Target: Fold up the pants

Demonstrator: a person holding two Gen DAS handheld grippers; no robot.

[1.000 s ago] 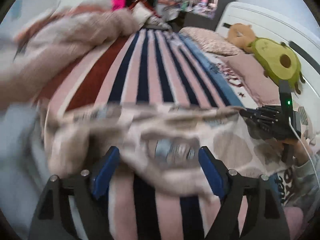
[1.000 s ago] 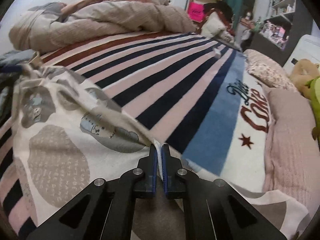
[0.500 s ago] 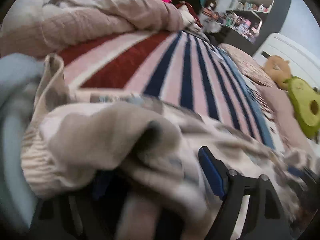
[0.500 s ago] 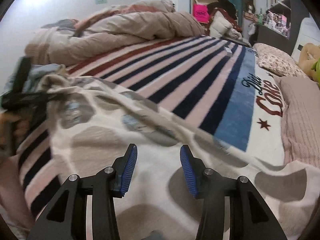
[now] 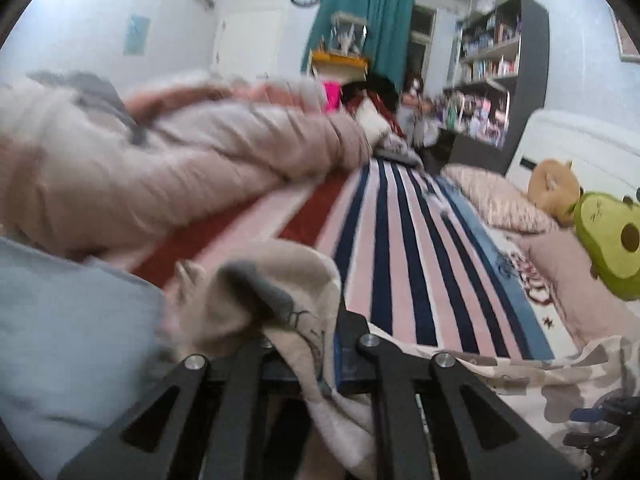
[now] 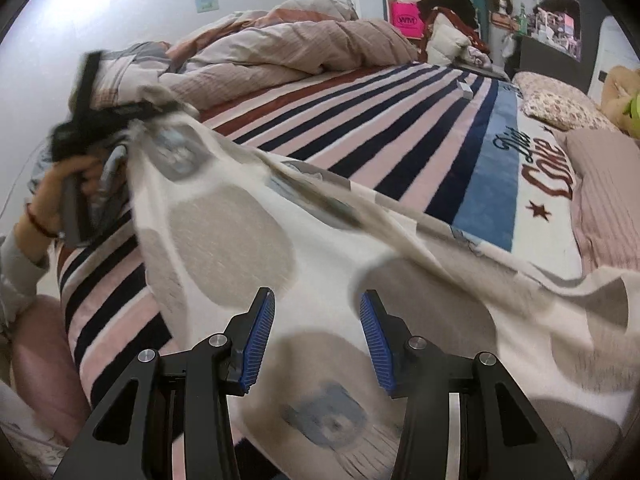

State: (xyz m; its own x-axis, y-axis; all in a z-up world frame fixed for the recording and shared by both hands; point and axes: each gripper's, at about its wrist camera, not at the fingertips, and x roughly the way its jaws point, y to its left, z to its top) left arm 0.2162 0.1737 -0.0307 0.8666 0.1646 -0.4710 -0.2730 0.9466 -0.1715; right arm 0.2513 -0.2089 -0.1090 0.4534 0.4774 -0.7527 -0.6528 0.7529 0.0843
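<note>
The pants (image 6: 248, 240) are cream fabric with grey and beige patches, spread across the striped blanket (image 6: 380, 120). In the left wrist view a bunched edge of the pants (image 5: 280, 300) lies between the closing jaws of my left gripper (image 5: 320, 344), which grips it. The right wrist view shows that left gripper (image 6: 92, 120), in a person's hand (image 6: 68, 176), holding this corner up above the bed, with the cloth pulled taut. My right gripper (image 6: 318, 332) hovers open over the middle of the pants, with nothing between its blue pads (image 6: 258, 340).
A rumpled pink and beige duvet (image 6: 280, 52) is heaped at the far left of the bed. A floral pillow (image 6: 560, 104) and an avocado plush (image 5: 612, 240) lie on the right. Light blue cloth (image 5: 60, 340) sits near left. A bookshelf (image 5: 500, 72) stands beyond.
My left gripper went from wide open to closed on the pants' edge and lifted it. My right gripper let go of the pants' edge, opened and moved over the cloth.
</note>
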